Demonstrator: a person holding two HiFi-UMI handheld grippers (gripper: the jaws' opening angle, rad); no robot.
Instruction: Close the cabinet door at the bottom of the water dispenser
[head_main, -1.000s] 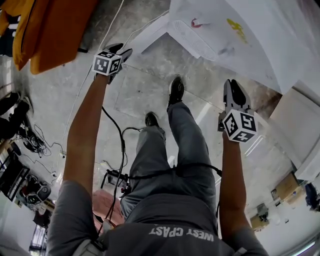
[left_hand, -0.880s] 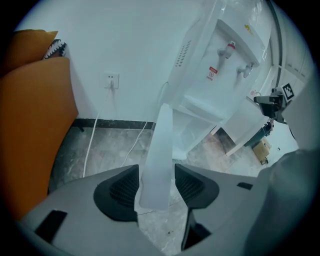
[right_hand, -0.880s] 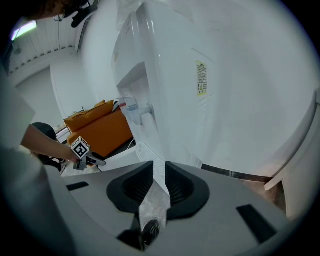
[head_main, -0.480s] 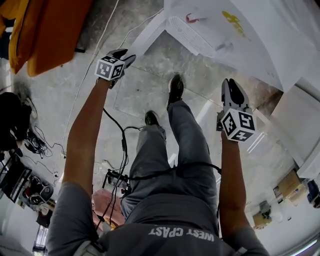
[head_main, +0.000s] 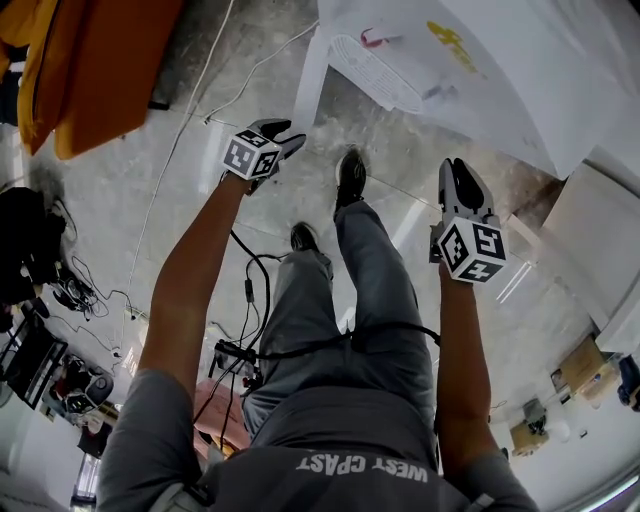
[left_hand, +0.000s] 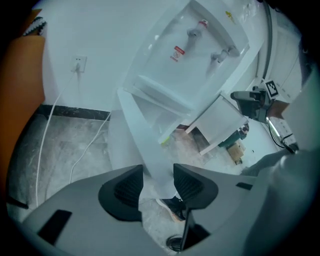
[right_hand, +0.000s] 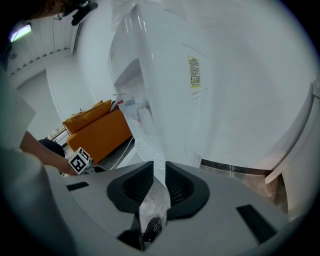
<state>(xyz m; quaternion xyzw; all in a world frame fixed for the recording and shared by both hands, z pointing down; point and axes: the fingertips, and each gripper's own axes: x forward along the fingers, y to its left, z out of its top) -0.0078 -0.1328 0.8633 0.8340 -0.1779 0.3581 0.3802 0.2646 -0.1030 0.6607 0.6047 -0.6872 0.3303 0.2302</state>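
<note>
The white water dispenser (head_main: 490, 70) stands at the top right of the head view, with its bottom cabinet door (head_main: 312, 75) swung out to its left. My left gripper (head_main: 283, 135) hovers open just below and left of that door. In the left gripper view, the gripper (left_hand: 156, 182) is empty, and the door (left_hand: 142, 145) shows edge-on beyond the gap, under the taps (left_hand: 192, 35). My right gripper (head_main: 462, 175) hangs in front of the dispenser's base, apart from it. In its own view the right gripper (right_hand: 160, 182) holds nothing, and only a thin slit shows between the jaws.
An orange sofa (head_main: 90, 60) fills the top left. A power cord (head_main: 190, 130) runs across the stone floor to a wall socket (left_hand: 77, 64). My shoes (head_main: 350, 178) stand near the door. A white cabinet (head_main: 600, 250) is at the right, and dark gear (head_main: 40, 260) at the left.
My left gripper has moved right and slightly down, toward the open cabinet door. The right gripper has stayed almost in place.
</note>
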